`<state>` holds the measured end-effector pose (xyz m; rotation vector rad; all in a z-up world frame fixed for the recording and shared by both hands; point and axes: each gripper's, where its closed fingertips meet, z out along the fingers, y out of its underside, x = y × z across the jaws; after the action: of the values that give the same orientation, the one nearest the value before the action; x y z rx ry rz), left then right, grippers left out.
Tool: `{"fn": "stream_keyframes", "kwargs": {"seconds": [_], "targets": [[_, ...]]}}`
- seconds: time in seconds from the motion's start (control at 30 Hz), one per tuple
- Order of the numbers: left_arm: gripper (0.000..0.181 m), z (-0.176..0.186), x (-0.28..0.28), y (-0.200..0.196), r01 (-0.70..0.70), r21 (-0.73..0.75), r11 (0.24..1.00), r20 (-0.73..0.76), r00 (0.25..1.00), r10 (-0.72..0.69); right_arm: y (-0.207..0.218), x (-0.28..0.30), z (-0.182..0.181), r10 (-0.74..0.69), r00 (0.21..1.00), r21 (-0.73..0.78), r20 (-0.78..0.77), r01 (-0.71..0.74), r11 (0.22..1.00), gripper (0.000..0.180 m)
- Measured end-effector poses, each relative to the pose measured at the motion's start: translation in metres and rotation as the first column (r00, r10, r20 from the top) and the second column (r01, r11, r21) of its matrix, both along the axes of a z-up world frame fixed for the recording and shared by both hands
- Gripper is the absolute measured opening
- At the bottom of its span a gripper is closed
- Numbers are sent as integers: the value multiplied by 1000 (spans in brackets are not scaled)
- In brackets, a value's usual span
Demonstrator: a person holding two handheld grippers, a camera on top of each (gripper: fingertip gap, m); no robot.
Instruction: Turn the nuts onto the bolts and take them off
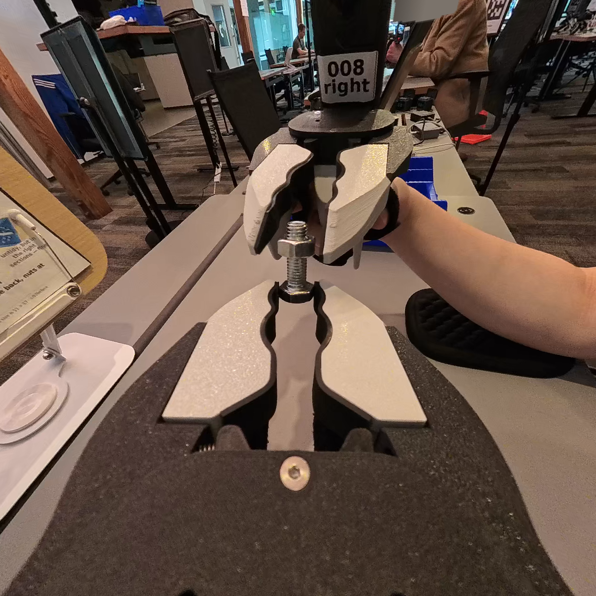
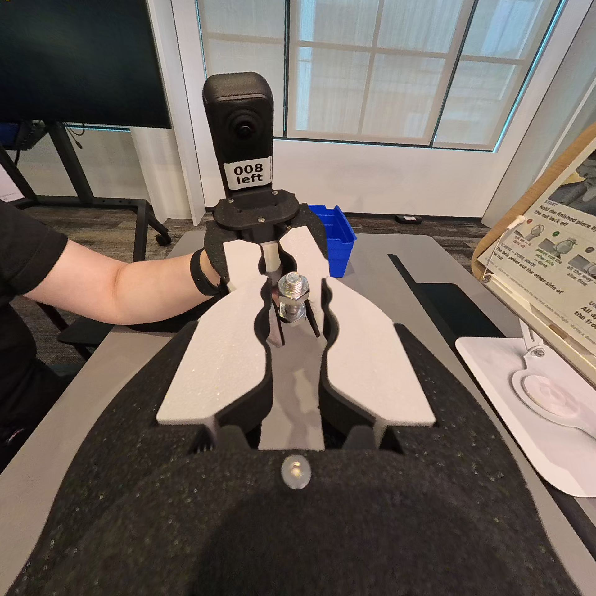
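Grey table (image 1: 371,283), blue bin (image 2: 338,245) and instruction stand (image 2: 548,274) around gripped bolt (image 1: 296,274).

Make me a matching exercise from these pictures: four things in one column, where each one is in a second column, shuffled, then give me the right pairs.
Things:
1. bolt
2. nut
3. blue bin
4. instruction stand

Places:
A. on the table, behind the gripper that holds the bolt
B. head clamped in the left hand-held gripper
C. tilted, off to the side, on a white base
D. partway down the thread, between the fingers of the right hand-held gripper

Pairs: 1-B, 2-D, 3-A, 4-C
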<state>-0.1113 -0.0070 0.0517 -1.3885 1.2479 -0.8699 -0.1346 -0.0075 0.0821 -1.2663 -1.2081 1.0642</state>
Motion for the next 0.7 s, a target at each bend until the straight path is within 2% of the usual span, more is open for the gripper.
{"fn": "stream_keyframes", "kwargs": {"seconds": [0.43,0.7], "targets": [[20,7,-4,3,-16,-7,1000,34,999,16,12,8,1,-58,998,-28,-27,58,998,30],[19,8,-3,4,-30,12,999,40,999,29,1,-3,6,-5,999,-7,-37,5,1000,30]]}}
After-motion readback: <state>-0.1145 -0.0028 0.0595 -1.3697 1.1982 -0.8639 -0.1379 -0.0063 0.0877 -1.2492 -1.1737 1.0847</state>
